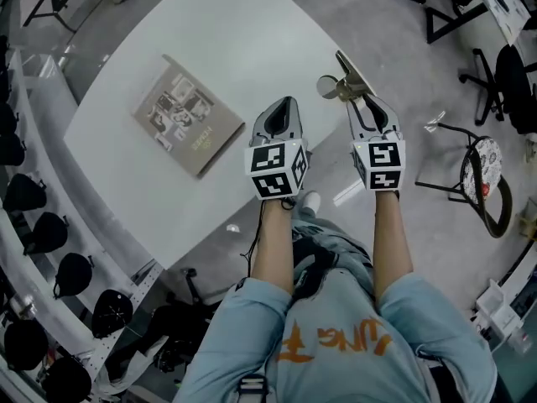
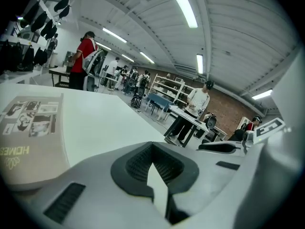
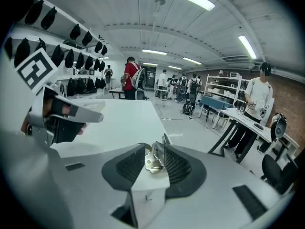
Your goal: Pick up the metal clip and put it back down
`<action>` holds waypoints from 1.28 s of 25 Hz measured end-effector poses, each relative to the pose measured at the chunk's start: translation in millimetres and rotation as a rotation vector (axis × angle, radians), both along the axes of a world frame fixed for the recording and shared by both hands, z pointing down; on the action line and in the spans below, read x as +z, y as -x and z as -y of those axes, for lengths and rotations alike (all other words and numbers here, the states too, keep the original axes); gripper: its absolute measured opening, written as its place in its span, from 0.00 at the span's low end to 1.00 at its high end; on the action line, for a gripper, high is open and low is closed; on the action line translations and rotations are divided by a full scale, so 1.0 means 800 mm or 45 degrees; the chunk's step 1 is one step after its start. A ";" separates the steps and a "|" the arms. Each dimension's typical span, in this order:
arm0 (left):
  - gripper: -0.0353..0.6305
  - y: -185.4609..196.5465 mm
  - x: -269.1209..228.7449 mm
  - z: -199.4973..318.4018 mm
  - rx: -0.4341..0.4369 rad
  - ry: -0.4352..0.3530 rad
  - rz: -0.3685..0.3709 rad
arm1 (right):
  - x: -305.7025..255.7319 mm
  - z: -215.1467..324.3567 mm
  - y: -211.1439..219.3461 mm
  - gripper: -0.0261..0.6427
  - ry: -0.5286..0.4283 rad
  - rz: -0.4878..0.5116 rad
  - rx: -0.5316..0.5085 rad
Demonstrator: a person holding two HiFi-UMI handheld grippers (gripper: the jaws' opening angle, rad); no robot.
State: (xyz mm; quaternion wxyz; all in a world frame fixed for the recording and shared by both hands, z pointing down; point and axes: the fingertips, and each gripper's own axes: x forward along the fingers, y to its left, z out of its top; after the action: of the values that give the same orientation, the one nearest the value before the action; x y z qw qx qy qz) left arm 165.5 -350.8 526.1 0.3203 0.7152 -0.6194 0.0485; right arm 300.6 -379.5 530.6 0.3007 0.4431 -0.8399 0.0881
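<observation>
One metal clip (image 3: 152, 160) in right tool (image 3: 155, 152), book (image 2: 29, 128) in left gripper view

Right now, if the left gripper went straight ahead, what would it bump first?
Probably nothing: the left gripper points out over bare table, with the book off to its left. Its height is unclear.

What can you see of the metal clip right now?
The metal clip is small, silvery and shiny, bent sheet metal with a flat holed tab and a darker upright blade. It sits pinched between the jaws of the right gripper, near an edge of the white table. Nothing else seems to touch it.
</observation>
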 end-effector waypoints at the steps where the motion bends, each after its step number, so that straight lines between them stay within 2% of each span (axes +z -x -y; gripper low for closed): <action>1: 0.07 0.001 0.000 0.004 -0.003 -0.002 -0.011 | 0.004 0.003 0.003 0.22 0.002 -0.025 -0.008; 7: 0.07 0.007 0.005 0.016 -0.007 -0.003 -0.044 | 0.028 0.022 0.005 0.22 -0.025 -0.185 0.008; 15: 0.07 0.030 -0.005 0.031 -0.020 -0.021 -0.038 | 0.046 0.033 0.005 0.22 0.007 -0.281 0.049; 25: 0.07 0.092 -0.003 0.044 -0.104 -0.011 -0.069 | 0.024 0.066 0.024 0.11 -0.053 -0.384 0.080; 27: 0.07 0.104 -0.006 0.046 -0.123 -0.017 -0.087 | 0.018 0.076 0.025 0.09 -0.050 -0.383 0.118; 30: 0.07 0.127 -0.013 0.048 -0.153 -0.032 -0.101 | 0.010 0.089 0.031 0.09 -0.019 -0.284 0.195; 32: 0.07 0.145 -0.021 0.050 -0.180 -0.053 -0.120 | 0.003 0.097 0.045 0.09 -0.017 -0.241 0.195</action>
State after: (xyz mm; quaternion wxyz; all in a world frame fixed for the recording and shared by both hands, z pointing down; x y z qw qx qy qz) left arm 49.3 -390.9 509.4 0.3368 0.6776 -0.6535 -0.0209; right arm 264.4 -456.9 533.4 0.3681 0.5143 -0.7721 0.0629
